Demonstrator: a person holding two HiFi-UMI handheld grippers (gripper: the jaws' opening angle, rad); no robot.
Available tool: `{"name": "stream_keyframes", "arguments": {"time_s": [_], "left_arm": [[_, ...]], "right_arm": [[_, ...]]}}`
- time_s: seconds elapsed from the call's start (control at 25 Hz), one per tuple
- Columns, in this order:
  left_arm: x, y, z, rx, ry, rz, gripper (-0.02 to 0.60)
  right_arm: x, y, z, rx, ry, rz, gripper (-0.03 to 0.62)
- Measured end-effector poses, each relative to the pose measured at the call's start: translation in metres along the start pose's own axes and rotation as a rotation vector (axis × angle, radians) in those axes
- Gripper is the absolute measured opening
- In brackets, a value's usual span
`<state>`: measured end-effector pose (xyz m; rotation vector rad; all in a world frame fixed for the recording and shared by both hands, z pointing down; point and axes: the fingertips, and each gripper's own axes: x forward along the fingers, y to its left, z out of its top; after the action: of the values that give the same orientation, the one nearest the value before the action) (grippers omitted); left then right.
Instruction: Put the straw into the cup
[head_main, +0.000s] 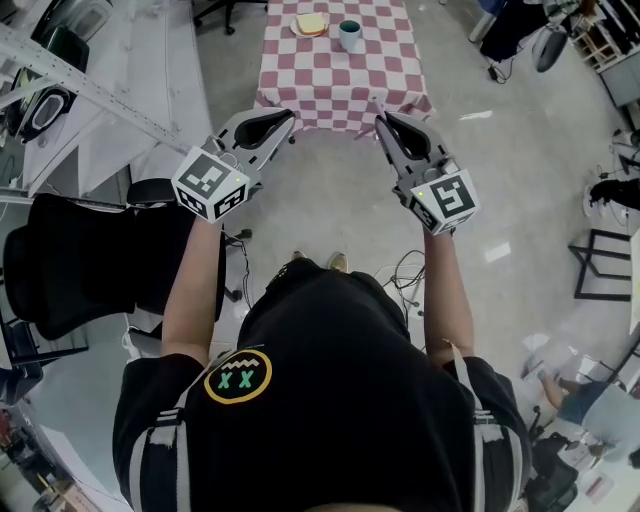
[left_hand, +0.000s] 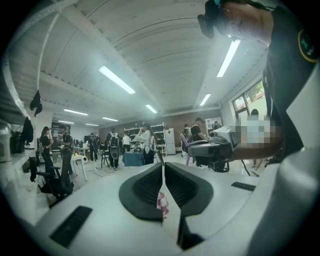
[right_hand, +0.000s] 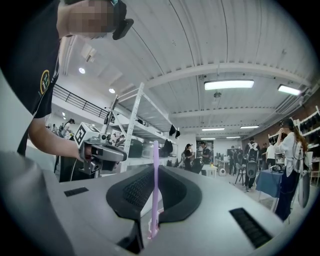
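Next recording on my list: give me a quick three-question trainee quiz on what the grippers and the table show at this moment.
1. Multiple choice: what does the right gripper hold between its jaws? A) a spoon B) a purple straw C) nothing
2. True or false: the left gripper has its jaws wide apart.
3. Fill in: the teal cup stands on the checkered table beside a ____ with yellow food on it.

Key: 1 B. 2 False: its jaws are together with nothing between them. 3 plate.
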<state>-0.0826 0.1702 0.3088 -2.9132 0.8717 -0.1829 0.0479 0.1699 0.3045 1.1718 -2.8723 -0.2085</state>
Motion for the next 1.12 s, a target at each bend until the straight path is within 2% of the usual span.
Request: {"name": "stream_keyframes", "arguments": {"time_s": [0.32, 0.6, 1.12], "left_arm": [[0.015, -0.029, 0.001, 0.007, 0.011, -0.005, 0.032], [0.026, -0.029, -0.001, 0.013, 0.01, -0.008, 0.032], [0.072, 0.011, -0.013, 0.002, 0.009, -0.035, 0.032]], "right_arm": [[-0.015, -0.005, 0.006, -0.005, -0.033, 0.023, 0.044], [-0.017, -0.012, -0.004, -0.005, -0.02, 0.023, 0.046], [0.015, -0.056, -0.023, 0.007, -0.006, 0.005, 0.046]]}}
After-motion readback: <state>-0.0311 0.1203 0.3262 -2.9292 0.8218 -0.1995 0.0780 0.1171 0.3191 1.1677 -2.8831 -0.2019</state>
